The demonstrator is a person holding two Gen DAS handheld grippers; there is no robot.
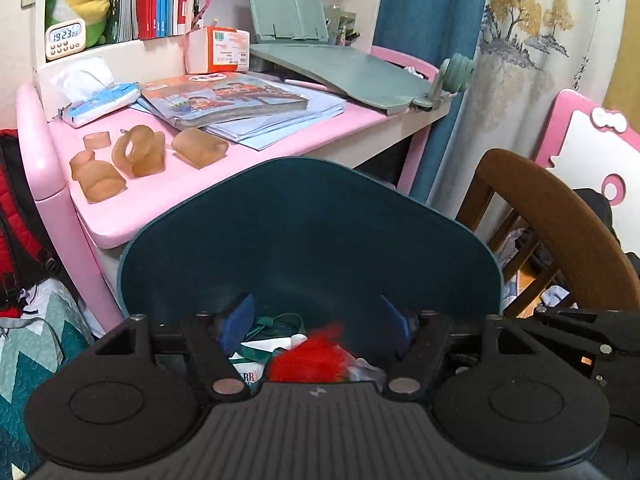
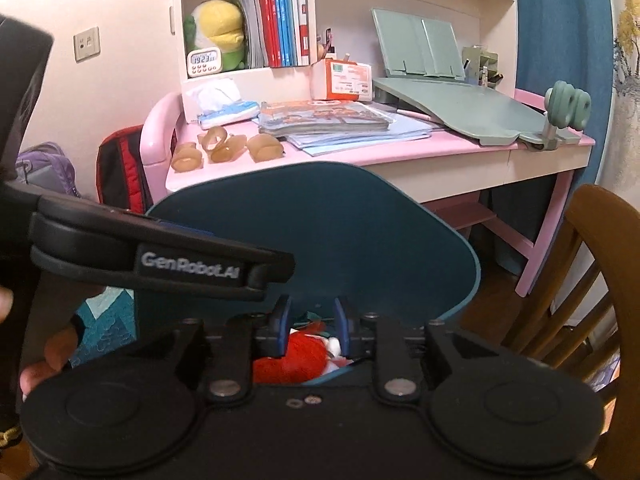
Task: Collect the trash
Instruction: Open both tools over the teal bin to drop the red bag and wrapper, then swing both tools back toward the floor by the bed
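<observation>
**Both grippers over the bin, jaws empty**

Left gripper (image 1: 316, 322): jaws stand wide apart, nothing between the pads. It points down into the bin (image 1: 312, 224), a dark teal container whose raised back panel fills the middle of the view. Below the fingertips lies the trash (image 1: 308, 360): a red fuzzy piece on top of white and green wrappers, already inside the bin and touching neither pad.

Right gripper (image 2: 312, 322): jaws narrowly parted, pads clear of the red piece below them. It is aimed into the same bin from just beside the left unit. Judgement: both tools hang over the opening because this is the drop point; the load appears delivered.

Beyond the bin stands the pink desk (image 1: 132, 200), carrying amber moulded pieces (image 1: 136, 156), a tissue pack (image 1: 100, 102), stacked books (image 1: 236, 100) and a green reading stand (image 1: 340, 72). A wooden chair (image 1: 560, 220) stands to the right.

View differences:
- The right view alone shows the left gripper's body crossing its frame, with the person's fingers (image 2: 52, 356) on it.
- It also shows the desk legs and a wall socket (image 2: 86, 44).
- The left view shows the wrappers more fully.
</observation>
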